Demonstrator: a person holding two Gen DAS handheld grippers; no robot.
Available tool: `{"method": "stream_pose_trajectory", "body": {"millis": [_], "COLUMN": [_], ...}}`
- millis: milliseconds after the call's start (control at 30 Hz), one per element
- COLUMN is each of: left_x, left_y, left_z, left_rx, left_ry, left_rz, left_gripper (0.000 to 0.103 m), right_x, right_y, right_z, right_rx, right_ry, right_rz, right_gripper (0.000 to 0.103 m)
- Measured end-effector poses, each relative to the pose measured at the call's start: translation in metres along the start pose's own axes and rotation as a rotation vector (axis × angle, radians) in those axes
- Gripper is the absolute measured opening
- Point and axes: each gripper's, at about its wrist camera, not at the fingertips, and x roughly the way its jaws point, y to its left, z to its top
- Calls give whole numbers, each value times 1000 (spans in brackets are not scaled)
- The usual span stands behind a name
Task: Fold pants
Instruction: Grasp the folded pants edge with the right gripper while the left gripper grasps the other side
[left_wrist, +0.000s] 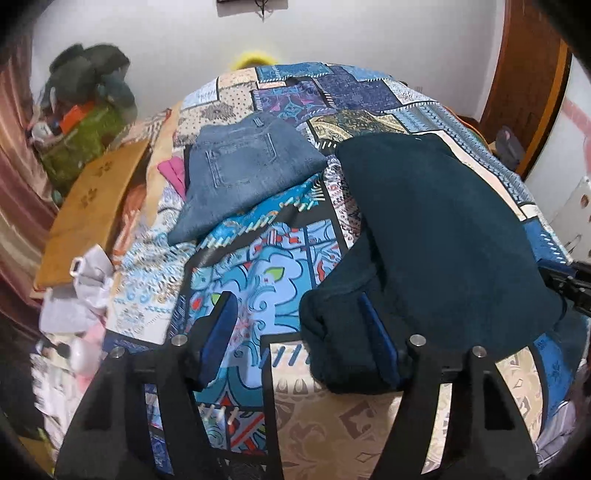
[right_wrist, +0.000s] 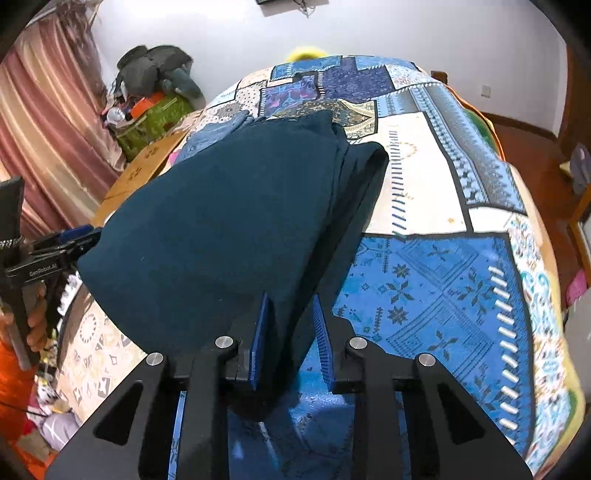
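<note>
Folding the dark teal pants (left_wrist: 443, 229) lying on the bed (right_wrist: 424, 288) goes best if both near corners travel together, level, so the layers stay stacked. The right tool (right_wrist: 290, 339) has its fingers narrow around the near edge of the cloth, seemingly gripping it; the left tool (left_wrist: 299, 328) stands wide, one finger against the pants' corner, gripping nothing. A patchwork quilt (left_wrist: 258, 266) covers the bed. Folded jeans (left_wrist: 236, 173) lie farther back. Curtains (right_wrist: 48, 122) and a clutter pile (right_wrist: 155, 96) fill the left corner.
</note>
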Motion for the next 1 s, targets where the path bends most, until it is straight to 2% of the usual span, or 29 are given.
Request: {"method": "stream_pose_trajectory", "body": {"millis": [133, 200, 267, 367, 533, 667, 700, 800, 900, 1000], "left_x": [-13, -19, -18, -9, 22, 71, 81, 109, 143, 162], "left_y": [3, 6, 9, 10, 1, -11, -14, -24, -36, -45], "left_z": [16, 29, 45, 75, 115, 145, 149, 158, 163, 163], "left_rx": [24, 43, 40, 38, 98, 126, 131, 147, 160, 182], "left_ry": [-49, -80, -90, -96, -121, -47, -29, 33, 167, 224], "left_rz": [17, 30, 7, -37, -34, -62, -71, -101, -207, -240], "left_gripper": [70, 76, 85, 86, 91, 91, 91, 91, 91, 91], "right_x": [-12, -16, -19, -19, -4, 17, 24, 48, 75, 100], "right_y": [-1, -6, -11, -17, -23, -27, -29, -36, -44, -51], "right_z": [10, 16, 27, 45, 76, 97, 102, 119, 132, 139], "right_rx": [-15, -9, 0, -4, -24, -43, -45, -35, -5, 24], "right_ry": [1, -12, -38, -68, -93, -73, -64, -28, 20, 72], "right_rz": [-2, -8, -15, -26, -40, -39, -42, -32, -7, 24], "right_gripper": [26, 35, 43, 47, 55, 57, 61, 63, 63, 63]}}
